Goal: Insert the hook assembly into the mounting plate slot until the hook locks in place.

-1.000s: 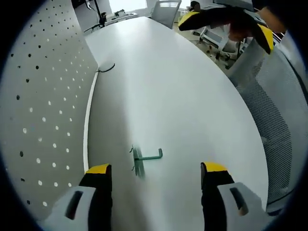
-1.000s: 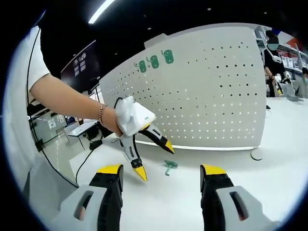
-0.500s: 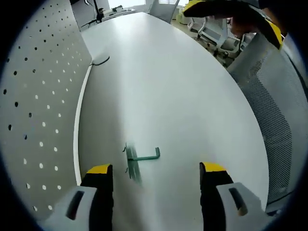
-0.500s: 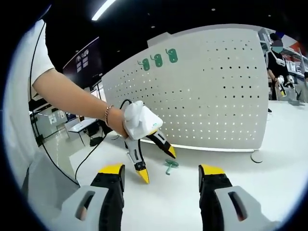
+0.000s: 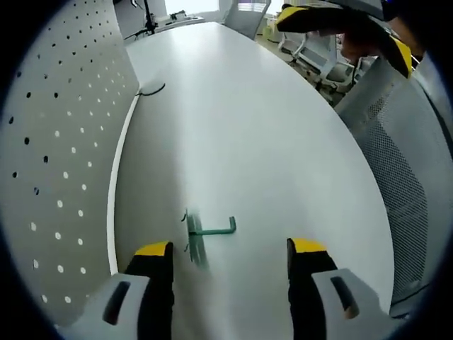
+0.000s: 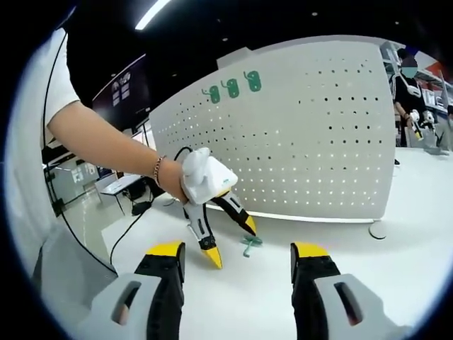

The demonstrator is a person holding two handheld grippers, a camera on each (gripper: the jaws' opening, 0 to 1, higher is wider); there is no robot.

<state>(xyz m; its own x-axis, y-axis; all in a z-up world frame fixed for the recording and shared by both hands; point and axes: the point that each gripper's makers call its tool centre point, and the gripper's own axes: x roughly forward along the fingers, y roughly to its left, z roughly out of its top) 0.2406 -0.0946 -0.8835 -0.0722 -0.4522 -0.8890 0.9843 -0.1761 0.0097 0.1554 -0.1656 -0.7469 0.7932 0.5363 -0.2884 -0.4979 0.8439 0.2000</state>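
Since the earlier frames the left gripper [image 6: 228, 244] has eased a little closer to the green hook assembly [image 5: 205, 235], which lies where it lay on the counter [image 5: 255, 142].

In the right gripper view the white pegboard [image 6: 311, 134] stands upright along one edge of the counter, with three green hooks [image 6: 230, 86] mounted near its top edge. The person's forearm [image 6: 106, 145] reaches in to the left gripper, whose fingers [image 6: 211, 258] are spread wide and empty, straddling the hook assembly just above the counter without touching it. The right gripper [image 6: 233, 258] hangs well back from the hook, its fingers likewise wide apart and holding nothing.

The hook assembly lies flat near the pegboard's foot, between the left gripper's fingers.
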